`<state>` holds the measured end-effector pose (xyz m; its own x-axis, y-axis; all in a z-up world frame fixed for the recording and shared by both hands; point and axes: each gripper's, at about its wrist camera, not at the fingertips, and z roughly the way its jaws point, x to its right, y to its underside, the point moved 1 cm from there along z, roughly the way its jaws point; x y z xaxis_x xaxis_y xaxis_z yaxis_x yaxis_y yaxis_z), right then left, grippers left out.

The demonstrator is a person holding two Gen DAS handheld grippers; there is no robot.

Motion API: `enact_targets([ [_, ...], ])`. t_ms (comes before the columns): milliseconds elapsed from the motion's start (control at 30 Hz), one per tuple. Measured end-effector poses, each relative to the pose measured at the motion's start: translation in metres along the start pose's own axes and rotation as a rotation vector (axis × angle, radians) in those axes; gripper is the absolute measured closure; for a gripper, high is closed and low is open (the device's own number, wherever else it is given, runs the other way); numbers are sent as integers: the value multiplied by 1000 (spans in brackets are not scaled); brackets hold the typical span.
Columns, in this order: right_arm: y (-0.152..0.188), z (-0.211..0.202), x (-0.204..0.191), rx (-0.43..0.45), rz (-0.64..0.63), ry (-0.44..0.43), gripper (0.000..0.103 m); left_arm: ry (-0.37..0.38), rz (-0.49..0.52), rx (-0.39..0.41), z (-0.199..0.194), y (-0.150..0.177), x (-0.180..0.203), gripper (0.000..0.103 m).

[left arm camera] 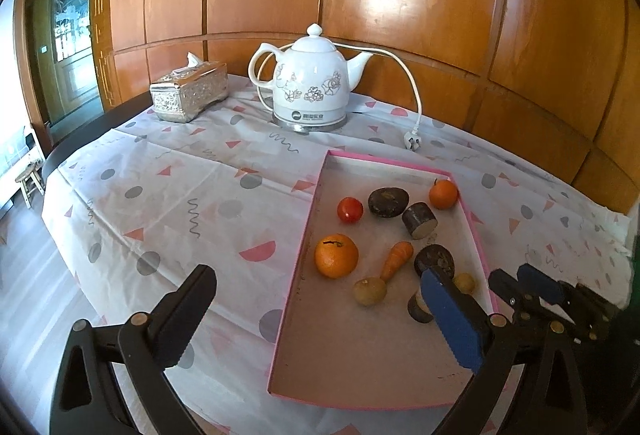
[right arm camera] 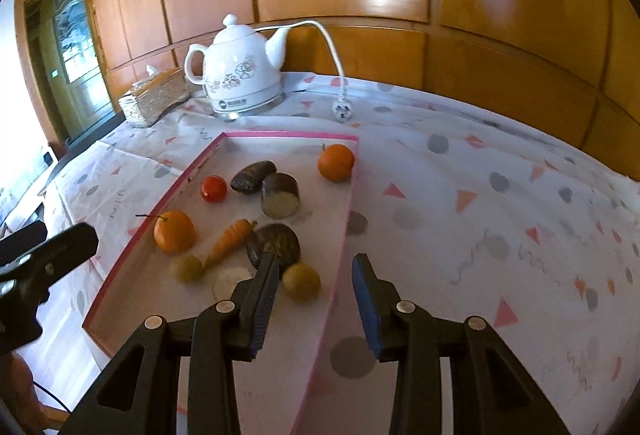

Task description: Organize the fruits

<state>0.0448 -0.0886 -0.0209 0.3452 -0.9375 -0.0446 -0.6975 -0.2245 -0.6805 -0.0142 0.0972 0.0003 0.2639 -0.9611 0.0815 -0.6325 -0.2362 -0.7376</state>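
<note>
Btwn R fingers [right arm camera: 264, 299]: tray rim [right arm camera: 340, 263], prob.

My left gripper [left arm camera: 320, 299] points downward at a slant with its jaws spread as wide as they go, nothing between them. My right gripper [right arm camera: 316, 275] tilts down likewise, jaws parted more narrowly and holding nothing. It sits just off the left gripper's right finger.

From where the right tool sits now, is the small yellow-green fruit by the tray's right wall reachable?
Probably yes. The right tool is open and empty, the yellow-green fruit lies just ahead by its left finger, uncovered. The tray's pink wall runs between the fingers and may crowd the grasp.
</note>
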Motion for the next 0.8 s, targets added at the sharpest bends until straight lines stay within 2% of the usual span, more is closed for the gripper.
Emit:
enact_targets([
  [800,12,-7,-13,4,-42,-9,65,4,-5,32,-11,1,4,2],
])
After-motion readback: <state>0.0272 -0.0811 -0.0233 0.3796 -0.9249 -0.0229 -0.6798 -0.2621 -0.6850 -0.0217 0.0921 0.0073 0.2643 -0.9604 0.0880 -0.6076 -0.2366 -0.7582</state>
